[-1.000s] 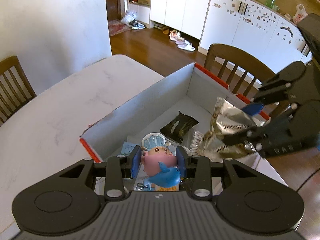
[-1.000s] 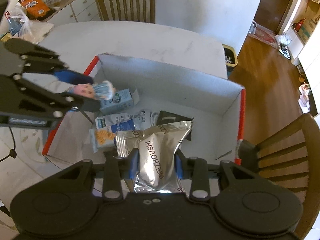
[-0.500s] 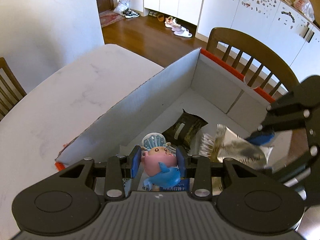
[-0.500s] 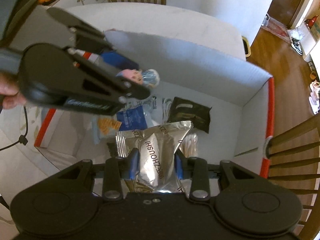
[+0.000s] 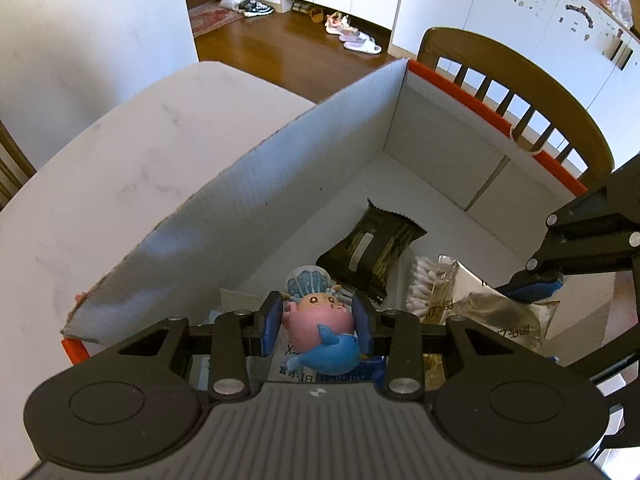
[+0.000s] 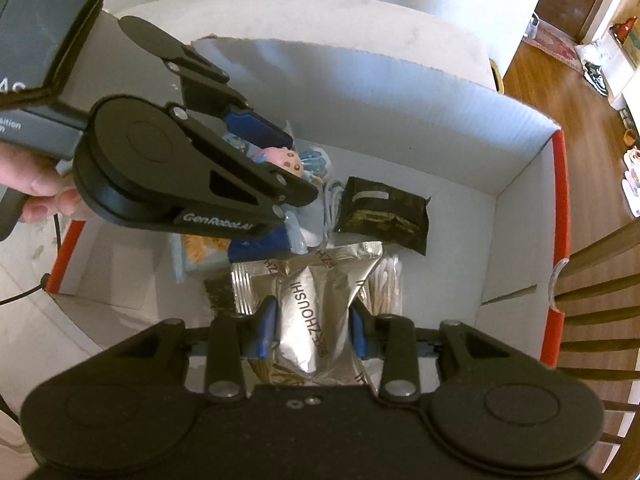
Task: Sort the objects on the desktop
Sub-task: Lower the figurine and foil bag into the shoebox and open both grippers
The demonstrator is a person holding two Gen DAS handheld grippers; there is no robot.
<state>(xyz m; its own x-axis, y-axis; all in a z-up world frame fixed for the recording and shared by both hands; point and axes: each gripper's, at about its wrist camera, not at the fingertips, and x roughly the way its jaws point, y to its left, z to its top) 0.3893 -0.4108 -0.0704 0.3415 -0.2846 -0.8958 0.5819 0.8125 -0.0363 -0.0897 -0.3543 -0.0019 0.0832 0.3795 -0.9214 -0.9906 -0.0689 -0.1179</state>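
Table (image 5: 132, 168) of pale marble fills the left of the left wrist view, and the box (image 5: 256, 208), grey card with red edges, stands on it. The left gripper (image 5: 316, 322) hangs over the box's near end, its blue pads clamped on the toy (image 5: 320, 320), a pink figure with a shell hat and a blue dolphin at its front. Under it lie printed packets, partly hidden. Further right on the box floor lies a dark sachet (image 5: 370, 250), then a bundle of cotton swabs (image 5: 424, 284) just beside it. At the far right the right gripper (image 6: 312, 326) has its jaws closed on the silver pouch (image 6: 312, 312), held low inside the box, above the swabs. A chair (image 5: 520, 80) stands beyond the box's far wall. In the right wrist view a hand (image 6: 36, 184) grasps the left gripper's handle.
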